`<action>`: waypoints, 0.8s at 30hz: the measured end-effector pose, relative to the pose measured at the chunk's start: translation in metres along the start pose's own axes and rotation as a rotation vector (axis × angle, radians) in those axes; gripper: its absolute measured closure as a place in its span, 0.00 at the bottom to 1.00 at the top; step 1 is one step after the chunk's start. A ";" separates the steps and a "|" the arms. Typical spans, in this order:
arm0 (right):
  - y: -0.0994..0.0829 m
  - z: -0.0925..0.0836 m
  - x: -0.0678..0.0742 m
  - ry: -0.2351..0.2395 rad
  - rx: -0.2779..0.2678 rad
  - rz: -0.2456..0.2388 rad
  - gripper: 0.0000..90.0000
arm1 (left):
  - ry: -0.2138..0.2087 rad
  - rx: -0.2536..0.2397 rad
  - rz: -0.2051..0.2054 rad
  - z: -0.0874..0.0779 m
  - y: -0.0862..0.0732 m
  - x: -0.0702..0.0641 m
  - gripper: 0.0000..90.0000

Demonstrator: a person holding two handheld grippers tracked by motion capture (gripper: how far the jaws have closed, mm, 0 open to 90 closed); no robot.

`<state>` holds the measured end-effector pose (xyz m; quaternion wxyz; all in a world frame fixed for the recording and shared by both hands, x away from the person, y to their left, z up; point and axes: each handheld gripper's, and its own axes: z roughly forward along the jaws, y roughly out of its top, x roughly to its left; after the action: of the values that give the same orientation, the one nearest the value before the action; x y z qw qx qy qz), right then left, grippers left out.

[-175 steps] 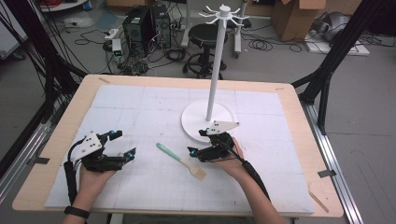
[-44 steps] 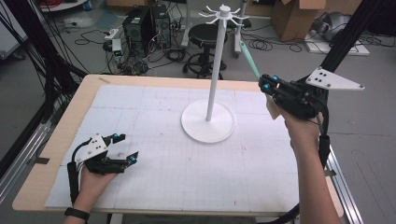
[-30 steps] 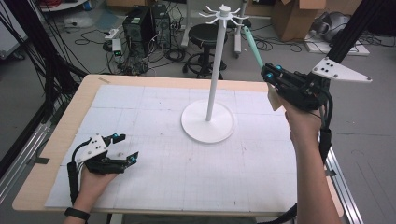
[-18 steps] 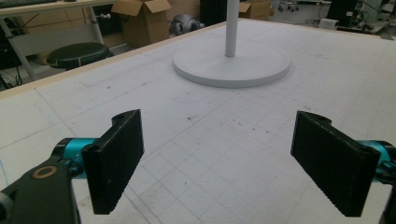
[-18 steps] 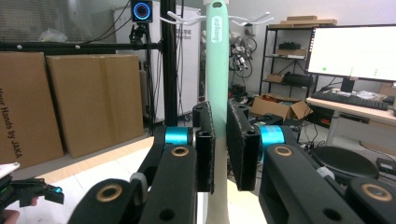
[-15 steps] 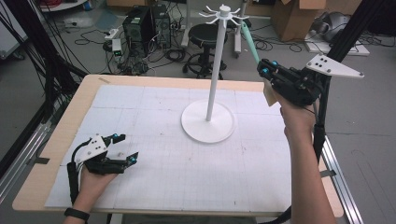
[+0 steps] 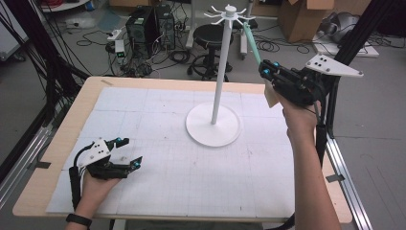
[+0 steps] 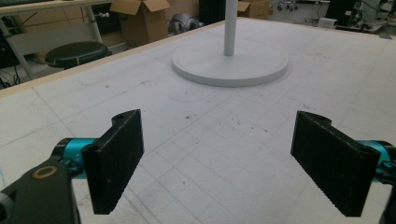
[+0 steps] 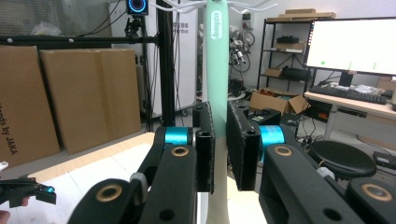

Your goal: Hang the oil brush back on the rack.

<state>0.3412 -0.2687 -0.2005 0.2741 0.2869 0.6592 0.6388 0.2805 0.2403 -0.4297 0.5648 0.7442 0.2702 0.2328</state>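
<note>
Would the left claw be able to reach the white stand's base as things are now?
Probably yes: the left claw is open, and bare mat lies between it and the stand's base.

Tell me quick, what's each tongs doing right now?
Left tongs: open, empty, resting on the table.
Right tongs: shut on the mint green spatula, raised by the white rack.

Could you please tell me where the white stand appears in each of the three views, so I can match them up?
High view: the stand rises at centre, its round base on the mat.
Left gripper view: its base and lower pole sit at top centre.
Right gripper view: its hooks fan at the top edge, behind the spatula.
Shared landmark: the stand itself.
</note>
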 end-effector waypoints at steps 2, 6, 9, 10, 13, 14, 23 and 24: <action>0.000 0.001 0.000 0.002 0.003 -0.001 0.91 | -0.001 -0.001 -0.001 0.000 0.000 0.000 0.20; -0.001 0.006 0.001 -0.001 0.014 -0.001 0.92 | 0.000 0.004 0.003 0.000 0.000 0.000 0.20; -0.002 0.010 0.001 0.003 0.028 0.004 0.91 | -0.001 0.005 0.001 0.000 0.000 0.000 0.20; -0.002 0.012 0.001 0.004 0.035 0.001 0.91 | 0.000 0.006 0.001 0.000 -0.001 0.000 0.20; -0.002 0.017 0.001 0.006 0.046 0.006 0.91 | -0.002 0.006 0.001 0.000 -0.001 0.000 0.20; -0.003 0.018 0.000 0.006 0.051 0.009 0.91 | -0.003 0.007 0.001 0.000 -0.001 0.000 0.20; -0.004 0.030 0.003 0.027 0.107 0.006 0.83 | -0.009 0.000 -0.003 0.000 0.000 -0.001 0.20; -0.004 0.030 0.003 0.027 0.107 0.006 0.83 | -0.009 -0.001 -0.004 0.000 0.000 -0.001 0.20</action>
<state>0.3614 -0.2460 -0.2060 0.2478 0.2944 0.6951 0.6072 0.2802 0.2397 -0.4301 0.5667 0.7445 0.2692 0.2284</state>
